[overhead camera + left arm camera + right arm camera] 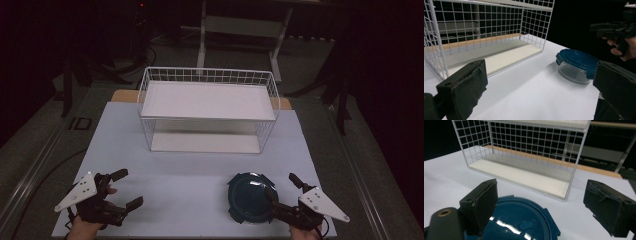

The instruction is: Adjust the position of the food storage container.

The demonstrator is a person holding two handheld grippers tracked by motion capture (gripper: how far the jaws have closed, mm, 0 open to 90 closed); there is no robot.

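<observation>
A round glass food container with a dark blue snap-on lid [251, 196] sits on the white table [190, 175], near the front edge on the right side. From the left gripper view, the bowl part is clear glass and the lid is shut on top of it [577, 64].

The right gripper [284, 193] is right by the container. Its jaws are spread wide and hold nothing. From the high view, one jaw reaches over the right edge of the lid and the other points off past it. In the right gripper view, the blue lid [519, 220] lies low between the two black jaws, closer to the left one.

The left gripper [127, 188] is well apart from the container, at the front left of the table. Its jaws are also spread wide and hold nothing.

Behind the container stands a white wire basket shelf [207, 109], in the middle of the table toward the back. It has a flat white board on top and another at the bottom, with wire grid walls. Nothing lies between the container and the shelf; the table there is bare.

Past the table, the room is dark, with a white frame [240, 30] on the floor.
</observation>
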